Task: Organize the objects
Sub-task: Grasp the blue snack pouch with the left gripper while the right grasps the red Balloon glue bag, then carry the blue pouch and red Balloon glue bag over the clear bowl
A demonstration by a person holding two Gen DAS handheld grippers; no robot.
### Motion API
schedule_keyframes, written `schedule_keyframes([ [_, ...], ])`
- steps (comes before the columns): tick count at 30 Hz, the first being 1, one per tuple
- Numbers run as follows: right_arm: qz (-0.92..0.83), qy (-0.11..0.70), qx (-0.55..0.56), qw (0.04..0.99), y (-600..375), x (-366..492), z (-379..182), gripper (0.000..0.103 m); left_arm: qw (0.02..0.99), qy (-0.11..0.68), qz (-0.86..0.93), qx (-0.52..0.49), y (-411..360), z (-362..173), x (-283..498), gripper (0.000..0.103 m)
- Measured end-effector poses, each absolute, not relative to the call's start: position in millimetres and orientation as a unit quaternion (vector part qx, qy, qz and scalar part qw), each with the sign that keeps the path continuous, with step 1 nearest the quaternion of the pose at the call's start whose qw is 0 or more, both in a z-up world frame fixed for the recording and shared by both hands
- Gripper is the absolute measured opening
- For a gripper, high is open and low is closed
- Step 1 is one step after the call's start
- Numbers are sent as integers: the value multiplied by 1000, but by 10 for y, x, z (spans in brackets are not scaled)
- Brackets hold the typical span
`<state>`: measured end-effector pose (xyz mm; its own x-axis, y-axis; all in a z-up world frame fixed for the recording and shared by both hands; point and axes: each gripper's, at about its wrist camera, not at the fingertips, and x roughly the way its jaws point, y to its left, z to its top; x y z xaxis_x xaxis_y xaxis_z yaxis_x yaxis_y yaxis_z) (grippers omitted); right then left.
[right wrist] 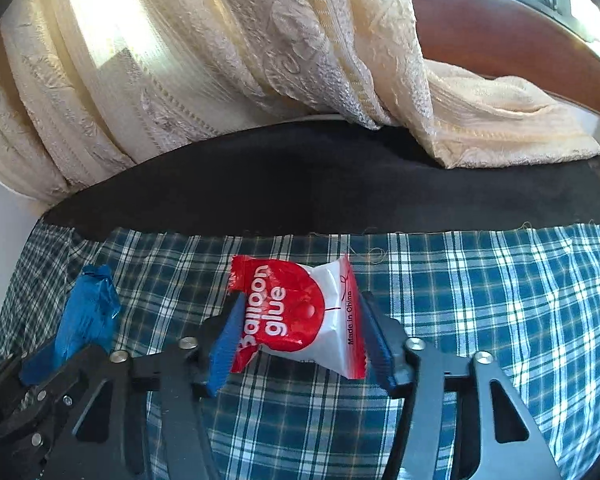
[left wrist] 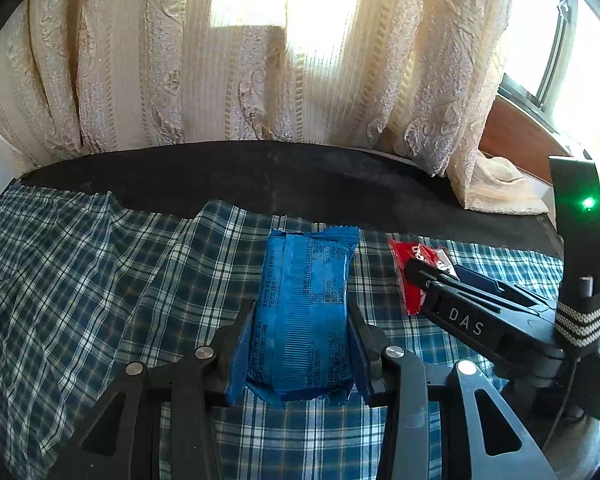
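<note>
Two packets, two claws, both busy over the blue-and-white checked cloth (right wrist: 480, 280) that covers the near part of the bench, with a dark fabric strip (left wrist: 260, 176) behind it and cream embroidered curtains (left wrist: 180, 60) hanging beyond.

The left claw (left wrist: 300, 336) is clamped narrow on the blue foil snack packet (left wrist: 306, 312), pads pressing both long sides so the packet runs lengthwise away from the camera, printed back seam facing up. That side grip keeps the soft wrapper straight rather than letting it droop.

The right claw (right wrist: 302, 336) brackets the red-and-white plastic sachet printed "Balloon glue" (right wrist: 300, 312). Its left blue pad touches the red edge and the right pad sits against the white edge, so I read this as a grip on the sachet, though a light one. The sachet's far end tilts up off the cloth, which suggests it is being carried, not resting.

From the left wrist view the right claw sits just beside the blue packet, so the two items are near each other. My guess: both are being brought to a shared spot to be lined up. The slippery wrappers could twist out if either grip is slack.
</note>
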<state>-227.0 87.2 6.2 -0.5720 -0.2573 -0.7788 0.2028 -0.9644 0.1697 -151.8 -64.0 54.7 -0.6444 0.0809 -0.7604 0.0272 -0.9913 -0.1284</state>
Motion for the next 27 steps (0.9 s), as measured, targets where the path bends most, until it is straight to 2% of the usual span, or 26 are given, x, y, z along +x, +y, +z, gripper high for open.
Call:
schedule_keyframes([
  [4, -888, -27, 440, 133, 883, -2159, 133, 44, 18, -62, 906, -419, -622, 568, -1504, 45],
  [27, -915, -104, 382, 70, 1935, -750, 790, 44, 89, -23, 919, -383, -119, 869, -1159, 45],
])
